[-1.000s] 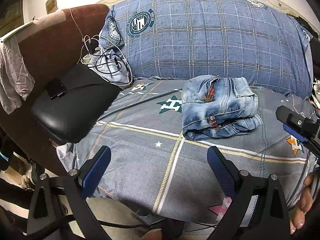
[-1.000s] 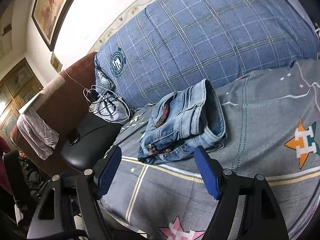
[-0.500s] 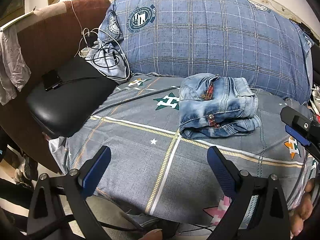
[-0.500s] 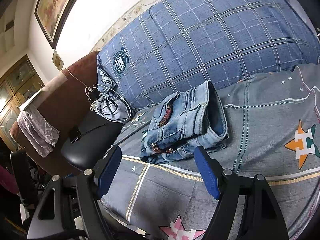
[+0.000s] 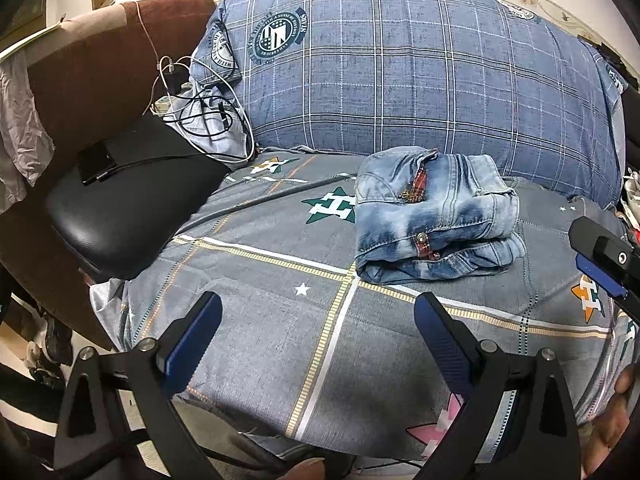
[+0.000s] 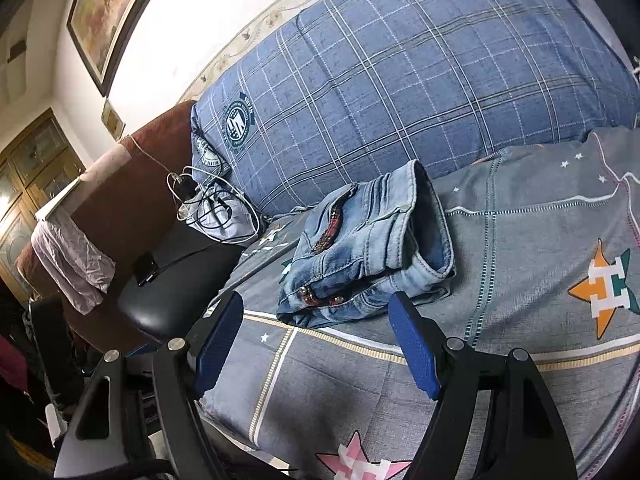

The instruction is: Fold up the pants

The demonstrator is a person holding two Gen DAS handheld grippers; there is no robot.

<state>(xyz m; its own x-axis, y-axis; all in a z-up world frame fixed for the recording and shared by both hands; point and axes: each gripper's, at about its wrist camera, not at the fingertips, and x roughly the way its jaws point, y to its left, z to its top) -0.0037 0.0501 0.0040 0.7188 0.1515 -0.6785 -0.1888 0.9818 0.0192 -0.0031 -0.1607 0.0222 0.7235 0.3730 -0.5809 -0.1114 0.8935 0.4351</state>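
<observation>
Through my left wrist camera, my left gripper [image 5: 316, 334] hangs over the near part of the bed's grey sheet printed with stars and yellow-and-white lines [image 5: 280, 280], its blue-padded fingers [image 5: 192, 338] spread wide with nothing between them. The pale, washed-out blue denim pants [image 5: 434, 216] lie folded into a compact bundle on that sheet, ahead of me and a little to the right, just in front of the big blue plaid pillow [image 5: 400, 72]. A black padded chair seat [image 5: 120, 216] butts against the bed at the left, with a tangle of black and white cables [image 5: 200, 120] behind it. My right gripper's fingertip [image 5: 600, 256] pokes in at the right edge, clear of the denim.

Through my right wrist camera, my right gripper [image 6: 316, 332] is likewise spread apart and empty, poised just short of the folded pants [image 6: 368, 252]; the bundle's near edge sits between and beyond my fingertips, untouched. The plaid pillow [image 6: 400, 80] rises behind it, and the chair seat [image 6: 176, 284] lies to the left.
</observation>
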